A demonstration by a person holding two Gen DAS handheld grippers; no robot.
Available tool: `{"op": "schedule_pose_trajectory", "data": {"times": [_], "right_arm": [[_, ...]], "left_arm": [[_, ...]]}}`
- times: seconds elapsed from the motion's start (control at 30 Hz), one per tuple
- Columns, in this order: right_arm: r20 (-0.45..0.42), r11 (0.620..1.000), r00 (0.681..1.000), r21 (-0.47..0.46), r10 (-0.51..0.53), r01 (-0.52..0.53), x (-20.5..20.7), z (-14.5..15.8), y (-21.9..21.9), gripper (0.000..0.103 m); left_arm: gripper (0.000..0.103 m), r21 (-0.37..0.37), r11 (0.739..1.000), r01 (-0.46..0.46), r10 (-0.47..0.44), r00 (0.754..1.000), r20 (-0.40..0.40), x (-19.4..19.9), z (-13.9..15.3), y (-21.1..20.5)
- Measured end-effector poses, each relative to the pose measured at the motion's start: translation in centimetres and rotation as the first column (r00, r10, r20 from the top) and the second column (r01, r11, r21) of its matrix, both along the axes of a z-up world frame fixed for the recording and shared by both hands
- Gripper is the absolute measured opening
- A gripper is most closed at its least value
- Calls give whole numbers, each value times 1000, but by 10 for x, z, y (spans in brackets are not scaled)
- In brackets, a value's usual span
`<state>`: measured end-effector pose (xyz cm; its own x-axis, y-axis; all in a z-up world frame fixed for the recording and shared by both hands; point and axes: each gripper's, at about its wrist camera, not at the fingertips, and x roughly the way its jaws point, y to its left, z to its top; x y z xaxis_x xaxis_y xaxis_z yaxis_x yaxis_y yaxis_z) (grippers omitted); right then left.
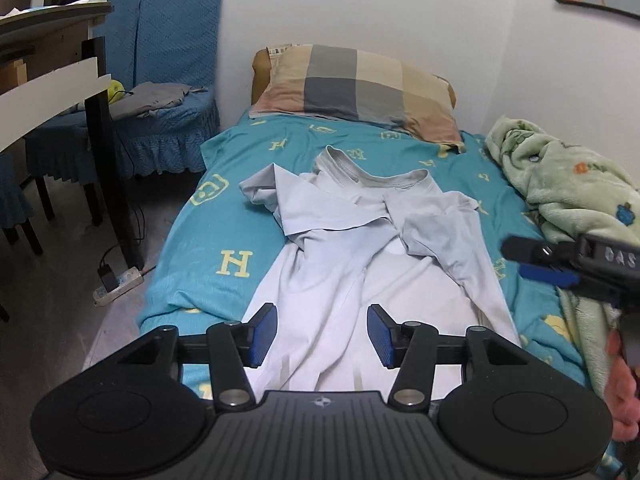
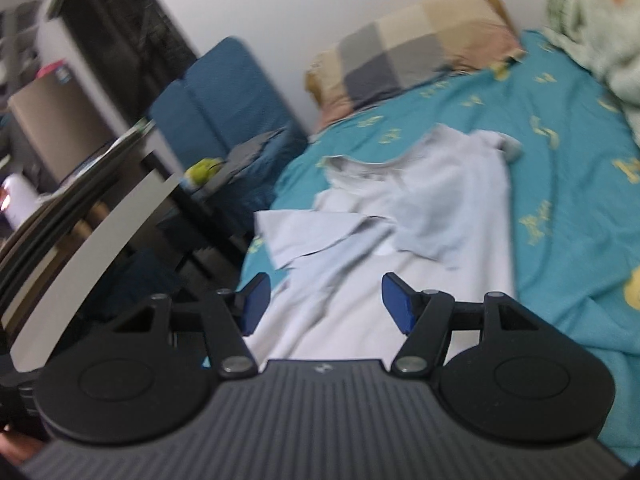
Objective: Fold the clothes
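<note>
A pale grey T-shirt (image 1: pixel 360 240) lies crumpled on the teal bed sheet (image 1: pixel 224 220), collar toward the pillow, both sleeves folded in over the chest. My left gripper (image 1: pixel 322 334) is open and empty, held above the shirt's lower hem. My right gripper (image 2: pixel 326 304) is open and empty too, above the lower part of the shirt (image 2: pixel 360 264); this view is blurred. The right gripper also shows in the left wrist view (image 1: pixel 532 260) at the right edge, over the bed's right side.
A checked pillow (image 1: pixel 356 88) lies at the head of the bed. A green fleece blanket (image 1: pixel 568 200) is bunched along the right side by the wall. Blue-covered chairs (image 1: pixel 168 80), a table (image 1: pixel 48 60) and a power strip (image 1: pixel 118 282) on the floor stand left of the bed.
</note>
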<state>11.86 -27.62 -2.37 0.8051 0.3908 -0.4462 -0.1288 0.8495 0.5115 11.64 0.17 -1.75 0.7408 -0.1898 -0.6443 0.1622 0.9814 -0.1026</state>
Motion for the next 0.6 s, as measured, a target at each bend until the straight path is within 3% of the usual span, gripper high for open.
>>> {"op": "schedule_pose_trajectory", "data": {"times": [0.13,0.27,0.4,0.6], "right_arm": [[13,996,998,-59,61,-60,29,14,30,65],[3,978,993,-171,119,-116,83,13,76,65],[-55,939,982,-285,183,-190,149,-4,127,64],[-118,856,966,-448,229,-258,224,-29,189,59]], "left_arm": [[53,-2,1000,14,-13,1000,13,-6,-2,14],[53,-20,999,28,-27,999,21,-5,-13,34],[53,-58,995,85,-84,996,11,-4,-31,48],[51,-34,982,185,-186,981,-46,6,-66,43]]}}
